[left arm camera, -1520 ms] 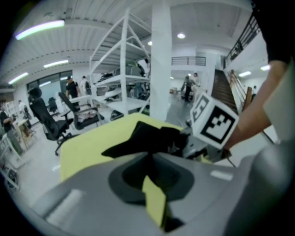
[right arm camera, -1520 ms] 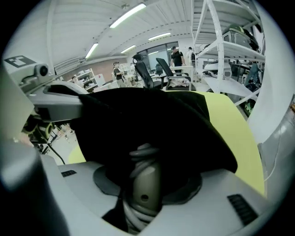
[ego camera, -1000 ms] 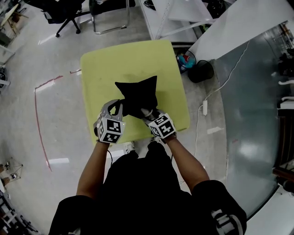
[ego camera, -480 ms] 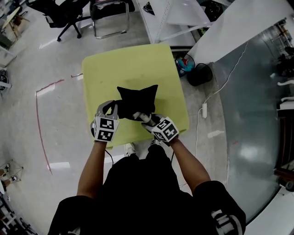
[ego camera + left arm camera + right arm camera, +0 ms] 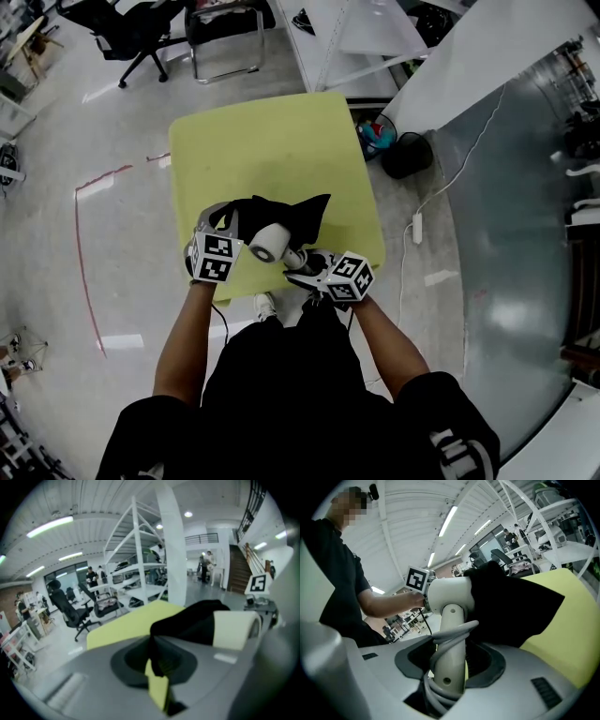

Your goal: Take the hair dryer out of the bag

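White hair dryer (image 5: 265,243) protrudes halfway from the black bag (image 5: 305,214).

Glossy grey floor (image 5: 122,281); yellow-green table (image 5: 272,141); black office chair (image 5: 63,605); white shelving rack (image 5: 135,550); ceiling strip lights (image 5: 49,526); staircase (image 5: 239,571).

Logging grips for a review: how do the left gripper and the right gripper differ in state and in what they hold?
The left gripper is pinched almost shut on a thin fold of the black fabric bag; the right gripper stands wide round the cord-wrapped handle of the white plastic hair dryer. The left gripper holds limp cloth, the right gripper a rigid handle. Both are closed on something.
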The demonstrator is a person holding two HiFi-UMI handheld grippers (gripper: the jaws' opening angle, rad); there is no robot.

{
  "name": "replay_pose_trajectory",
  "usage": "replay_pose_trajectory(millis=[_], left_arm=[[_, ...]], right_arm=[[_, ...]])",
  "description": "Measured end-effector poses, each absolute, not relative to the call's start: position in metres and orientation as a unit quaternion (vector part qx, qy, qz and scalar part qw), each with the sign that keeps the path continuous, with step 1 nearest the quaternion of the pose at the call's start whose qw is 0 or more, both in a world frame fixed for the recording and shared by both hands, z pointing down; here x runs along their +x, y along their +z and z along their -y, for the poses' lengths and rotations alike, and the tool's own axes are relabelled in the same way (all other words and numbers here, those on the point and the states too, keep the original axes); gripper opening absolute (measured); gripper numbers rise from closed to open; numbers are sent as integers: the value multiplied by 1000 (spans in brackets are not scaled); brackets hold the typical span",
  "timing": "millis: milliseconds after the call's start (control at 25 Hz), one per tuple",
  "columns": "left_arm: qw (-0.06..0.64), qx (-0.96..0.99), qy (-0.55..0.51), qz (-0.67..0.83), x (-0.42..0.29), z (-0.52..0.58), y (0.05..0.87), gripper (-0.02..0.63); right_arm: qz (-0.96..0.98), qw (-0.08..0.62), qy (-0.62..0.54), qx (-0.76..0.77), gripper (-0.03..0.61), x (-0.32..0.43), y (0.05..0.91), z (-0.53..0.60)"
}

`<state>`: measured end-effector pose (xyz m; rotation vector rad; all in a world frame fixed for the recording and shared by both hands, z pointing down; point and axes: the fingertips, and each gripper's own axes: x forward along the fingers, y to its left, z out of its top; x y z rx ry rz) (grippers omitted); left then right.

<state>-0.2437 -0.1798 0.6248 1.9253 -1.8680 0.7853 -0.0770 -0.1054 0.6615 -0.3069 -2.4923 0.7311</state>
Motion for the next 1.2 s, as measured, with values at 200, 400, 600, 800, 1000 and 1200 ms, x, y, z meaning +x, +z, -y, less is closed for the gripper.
replay_pose_trajectory(millis=[200,400,600,800,1000,1200], left_arm=[[171,684,253,663,-247,179,604,20],[140,690,220,675,-236,182,576,18],[106,714,188,666,-197,172,563,20],[170,743,228,606,-144,148,616,23],[230,747,238,576,-115,126,656,66],[262,749,230,564,-107,108,669,247]], right_arm=[[921,205,315,-104,184,-69,636,97],[926,144,335,-95,184,-65,599,93],[936,77,340,-45,184,-58,566,106],[939,32,339,48,184,-36,552,142],[940,31,322,108,184,-20,547,173],[941,19,313,127,184,-18,535,183]])
